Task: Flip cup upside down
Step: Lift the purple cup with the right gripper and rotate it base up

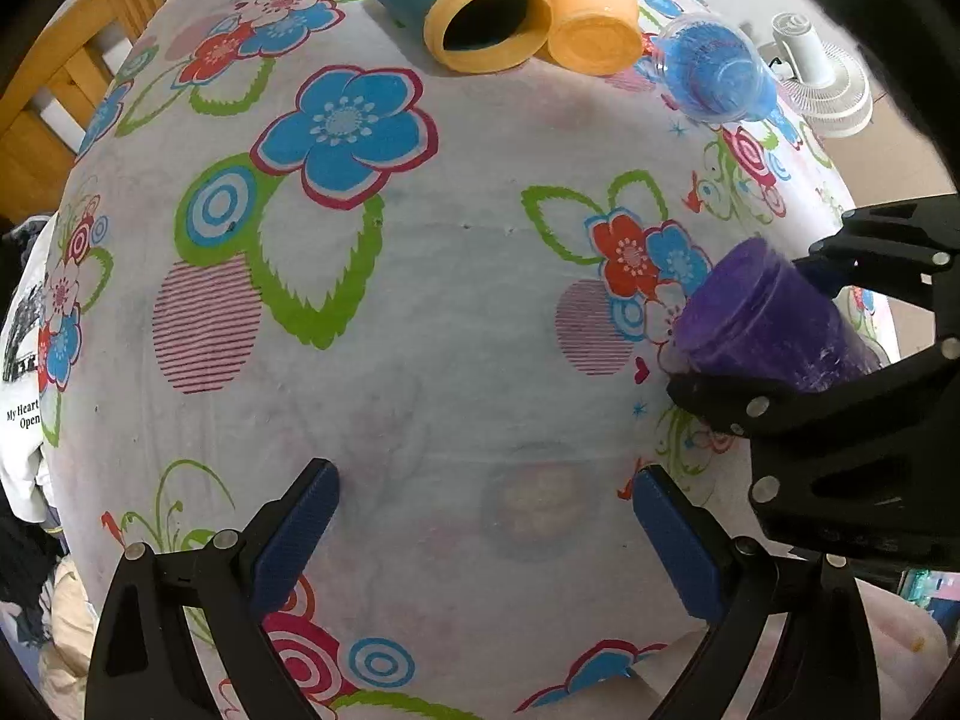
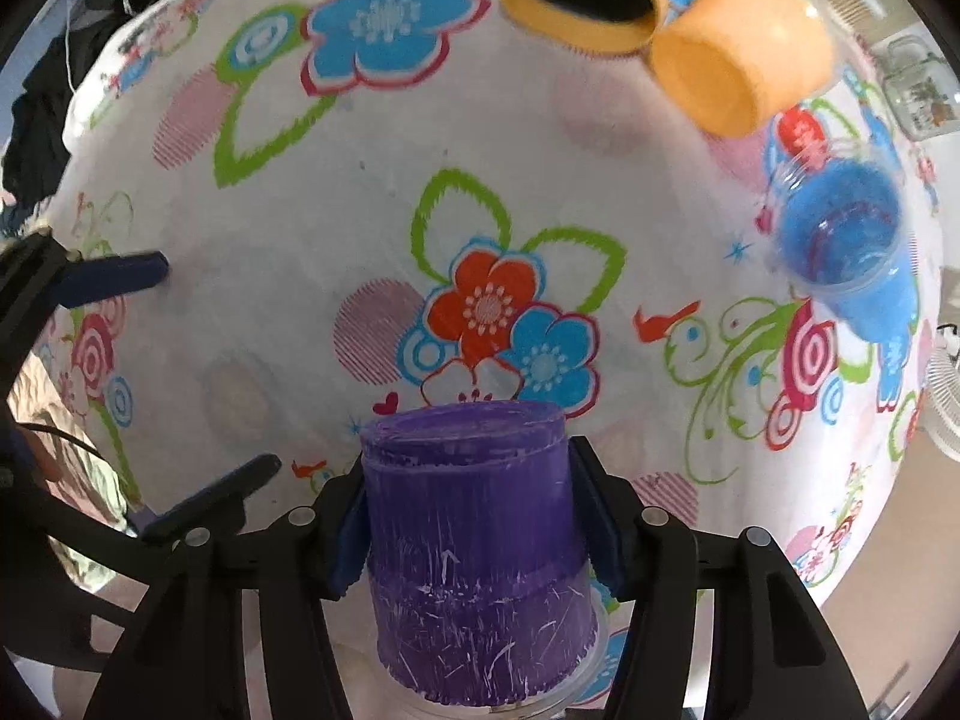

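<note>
A purple plastic cup [image 2: 474, 546] is clamped between my right gripper's [image 2: 471, 516] blue pads, its closed base pointing away from the camera toward the table. In the left wrist view the same cup [image 1: 762, 318] is held tilted above the cloth at the right, in the right gripper [image 1: 774, 330]. My left gripper [image 1: 486, 528] is open and empty over the flowered tablecloth [image 1: 420, 312]; its fingers also show at the left of the right wrist view [image 2: 120, 276].
At the far side lie a teal cup with a yellow rim [image 1: 462, 6], an orange cup [image 1: 591, 18] and a blue clear cup [image 1: 714, 72], all on their sides. A white fan [image 1: 822, 84] stands beyond the table's right edge. A wooden chair [image 1: 60, 90] is at left.
</note>
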{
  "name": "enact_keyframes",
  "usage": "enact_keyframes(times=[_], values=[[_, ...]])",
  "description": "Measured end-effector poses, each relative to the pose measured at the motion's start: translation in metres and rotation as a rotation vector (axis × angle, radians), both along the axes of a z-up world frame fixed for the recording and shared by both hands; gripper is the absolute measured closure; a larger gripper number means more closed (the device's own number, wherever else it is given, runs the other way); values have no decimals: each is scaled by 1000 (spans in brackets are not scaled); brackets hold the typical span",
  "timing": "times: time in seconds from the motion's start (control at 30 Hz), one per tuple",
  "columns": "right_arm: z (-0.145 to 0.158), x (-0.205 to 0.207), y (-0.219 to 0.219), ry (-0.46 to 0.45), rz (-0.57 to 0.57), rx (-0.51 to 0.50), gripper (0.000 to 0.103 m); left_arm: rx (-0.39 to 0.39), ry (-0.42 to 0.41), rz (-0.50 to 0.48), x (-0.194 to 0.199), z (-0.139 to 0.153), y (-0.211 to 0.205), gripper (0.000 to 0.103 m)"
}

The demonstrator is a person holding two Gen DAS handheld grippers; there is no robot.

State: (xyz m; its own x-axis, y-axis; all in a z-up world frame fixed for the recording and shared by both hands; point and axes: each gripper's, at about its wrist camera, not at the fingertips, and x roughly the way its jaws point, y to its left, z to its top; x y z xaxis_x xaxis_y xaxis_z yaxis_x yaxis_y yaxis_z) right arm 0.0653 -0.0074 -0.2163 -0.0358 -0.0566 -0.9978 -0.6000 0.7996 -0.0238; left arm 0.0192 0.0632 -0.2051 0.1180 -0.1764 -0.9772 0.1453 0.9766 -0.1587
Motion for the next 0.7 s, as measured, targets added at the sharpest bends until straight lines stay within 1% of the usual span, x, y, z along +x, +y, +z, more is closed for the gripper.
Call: enact_keyframes(times=[0.17, 0.2, 0.37, 0.43, 0.5, 0.53, 0.63, 0.7], values=[[38, 8, -12, -102, -48, 67, 41, -28, -18, 5, 12, 23, 4, 4], [48, 8, -16, -132, -65, 87, 41, -24, -30, 3, 14, 30, 3, 4], [90, 8, -42, -226, -161, 147, 41, 5, -95, -23, 20, 64, -5, 4], [105, -1, -50, -267, -205, 178, 41, 16, -121, -37, 21, 78, -12, 4], [120, -8, -57, -313, -225, 201, 41, 19, -143, -47, 15, 90, -15, 4], [127, -16, -59, -346, -235, 207, 41, 18, -151, -51, 15, 95, -16, 4], [145, -22, -71, -426, -260, 211, 41, 14, -186, -53, 11, 110, -24, 4], [152, -28, -79, -475, -275, 223, 41, 20, -212, -57, 7, 121, -29, 4]])
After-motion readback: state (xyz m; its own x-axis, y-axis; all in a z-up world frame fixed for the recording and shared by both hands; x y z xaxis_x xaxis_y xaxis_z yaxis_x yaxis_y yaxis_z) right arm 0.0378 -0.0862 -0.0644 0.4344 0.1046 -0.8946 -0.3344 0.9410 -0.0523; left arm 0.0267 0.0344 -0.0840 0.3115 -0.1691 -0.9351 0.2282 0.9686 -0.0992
